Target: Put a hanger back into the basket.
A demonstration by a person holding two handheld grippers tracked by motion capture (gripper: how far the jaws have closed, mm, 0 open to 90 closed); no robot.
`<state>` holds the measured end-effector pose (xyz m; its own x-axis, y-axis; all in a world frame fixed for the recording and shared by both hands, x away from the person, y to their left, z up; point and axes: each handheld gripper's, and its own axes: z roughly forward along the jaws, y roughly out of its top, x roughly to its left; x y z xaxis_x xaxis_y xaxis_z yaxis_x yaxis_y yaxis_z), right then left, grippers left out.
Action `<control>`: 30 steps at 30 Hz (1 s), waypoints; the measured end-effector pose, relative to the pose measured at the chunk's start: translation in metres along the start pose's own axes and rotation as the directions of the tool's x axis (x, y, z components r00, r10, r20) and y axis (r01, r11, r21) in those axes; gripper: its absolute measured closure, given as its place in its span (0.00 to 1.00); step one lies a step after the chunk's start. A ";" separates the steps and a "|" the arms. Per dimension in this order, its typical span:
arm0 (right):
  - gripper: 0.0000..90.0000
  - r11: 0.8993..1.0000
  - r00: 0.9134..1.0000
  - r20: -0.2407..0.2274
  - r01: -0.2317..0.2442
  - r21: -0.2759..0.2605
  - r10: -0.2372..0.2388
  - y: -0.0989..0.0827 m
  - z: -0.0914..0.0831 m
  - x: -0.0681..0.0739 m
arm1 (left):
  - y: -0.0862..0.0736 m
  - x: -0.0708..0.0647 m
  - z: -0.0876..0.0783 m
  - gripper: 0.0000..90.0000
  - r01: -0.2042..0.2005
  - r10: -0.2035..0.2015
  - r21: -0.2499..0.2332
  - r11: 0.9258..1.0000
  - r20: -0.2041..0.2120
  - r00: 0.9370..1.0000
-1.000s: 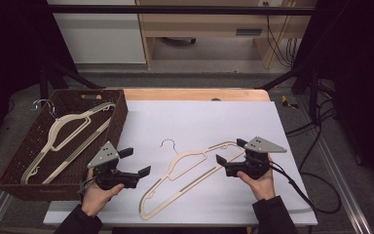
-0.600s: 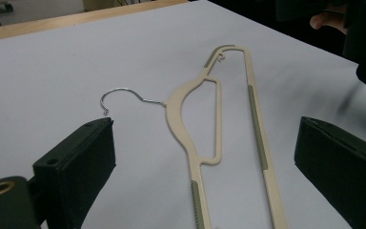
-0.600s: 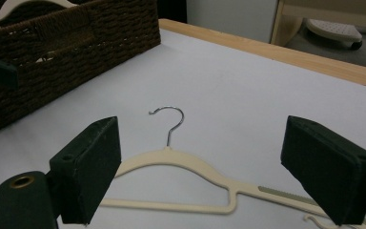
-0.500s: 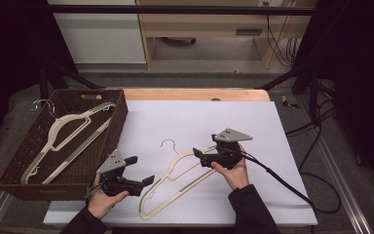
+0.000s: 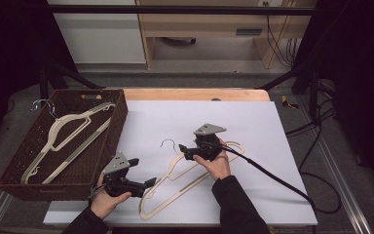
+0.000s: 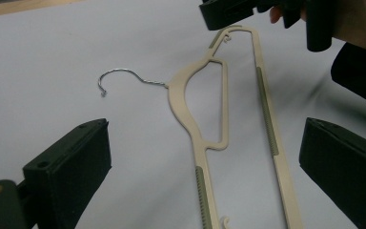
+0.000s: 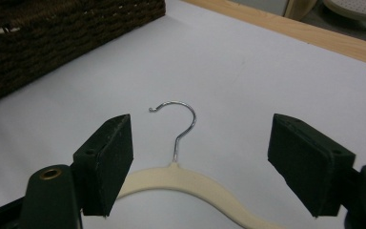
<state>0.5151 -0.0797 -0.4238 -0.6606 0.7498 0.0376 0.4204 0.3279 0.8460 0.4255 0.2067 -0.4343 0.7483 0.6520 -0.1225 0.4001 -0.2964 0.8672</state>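
Observation:
A cream hanger (image 5: pixel 177 158) with a metal hook (image 5: pixel 168 143) lies flat on the white sheet. My right gripper (image 5: pixel 184 151) hovers over its neck, pointing left. In the right gripper view the hook (image 7: pixel 183 124) and neck (image 7: pixel 186 179) lie between the right gripper's (image 7: pixel 200 138) open jaws. These jaws have just been closing and touch nothing. My left gripper (image 5: pixel 143 171) is open near the hanger's lower left arm. In the left gripper view the hanger (image 6: pixel 181 102) stretches ahead of the left gripper (image 6: pixel 203 143), with the right gripper (image 6: pixel 228 12) at the top.
A dark wicker basket (image 5: pixel 112 141) stands at the left and holds two more cream hangers (image 5: pixel 68 129). Its wall (image 7: pixel 52 33) is close beyond the hook. The right gripper's black cable (image 5: pixel 272 178) trails to the right over the sheet.
My right gripper has moved left along the hanger, from its right end to its neck. The left hand has sunk a little near the table's front.

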 end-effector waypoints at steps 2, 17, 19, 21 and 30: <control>0.28 1.000 1.000 0.002 -0.002 0.018 0.002 0.001 0.008 0.002 | 0.000 0.000 0.000 0.03 -0.004 0.004 0.001 1.000 -0.001 1.000; 0.61 0.993 0.999 -0.015 -0.045 0.108 0.046 -0.004 0.056 0.003 | 0.000 0.003 -0.002 0.04 0.009 -0.009 -0.010 1.000 0.004 1.000; 0.65 0.991 0.998 -0.009 -0.054 0.123 0.056 -0.007 0.060 0.001 | 0.000 0.003 -0.002 0.04 0.010 -0.010 -0.008 1.000 0.004 1.000; 0.67 0.989 0.998 -0.011 -0.066 0.131 0.068 -0.008 0.064 0.001 | 0.000 0.003 -0.002 0.04 0.009 -0.009 -0.005 1.000 0.004 1.000; 0.78 0.985 0.997 -0.044 -0.051 0.166 0.059 -0.016 0.074 0.002 | -0.001 0.003 0.000 0.04 0.012 -0.012 -0.005 1.000 0.006 1.000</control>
<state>0.5529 -0.0414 -0.4767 -0.6613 0.7418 0.1112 0.5509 0.3797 0.7432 0.4272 0.2092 -0.4350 0.7468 0.6510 -0.1358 0.4062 -0.2848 0.8683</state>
